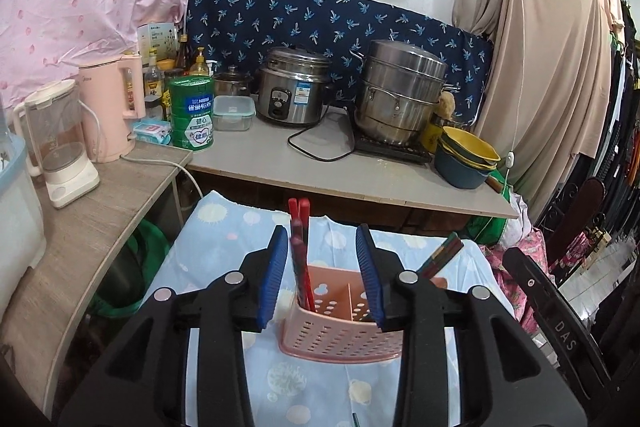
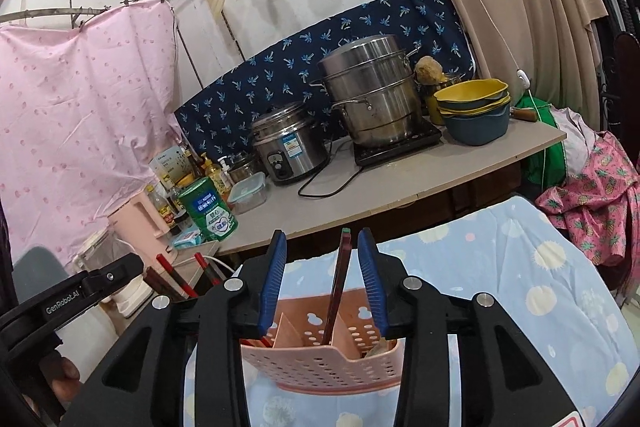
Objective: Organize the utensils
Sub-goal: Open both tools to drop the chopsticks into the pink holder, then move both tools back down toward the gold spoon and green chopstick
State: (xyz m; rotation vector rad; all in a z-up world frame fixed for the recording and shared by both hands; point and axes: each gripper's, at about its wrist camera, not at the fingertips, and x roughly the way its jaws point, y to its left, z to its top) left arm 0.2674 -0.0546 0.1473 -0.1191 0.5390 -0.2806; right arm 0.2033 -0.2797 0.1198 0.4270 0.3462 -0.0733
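While the left gripper (image 1: 322,275) hung over the pink holder (image 1: 340,323), its jaws stood partly apart, and the red chopsticks (image 1: 299,247) rose between the blue pads (image 1: 276,275) without either pad pressing them. They leaned near the left pad, their lower ends down in the holder's left compartment. That holder sat on a spotted blue cloth (image 1: 224,251), in front of a counter with a rice cooker (image 1: 292,91) and steamer (image 1: 400,95). More dark chopsticks (image 1: 442,253) angled up at the right, beside the edge of the other tool.

From the right wrist, the right gripper (image 2: 322,279) showed the same half-open stance. One dark chopstick pair (image 2: 340,283) stood between its pads (image 2: 372,279), touching neither as far as I could tell, its foot in the middle compartment of the holder (image 2: 320,363). Off to the left the other tool's arm and red chopsticks (image 2: 176,277) were visible.

I judged the sticks light, stiff and smooth, so liable to slip or pivot if pinched near an end; a hold across the upper shaft, both of a pair together, seemed safest. The perforated plastic holder looked light enough to tip or slide on the cloth if knocked.
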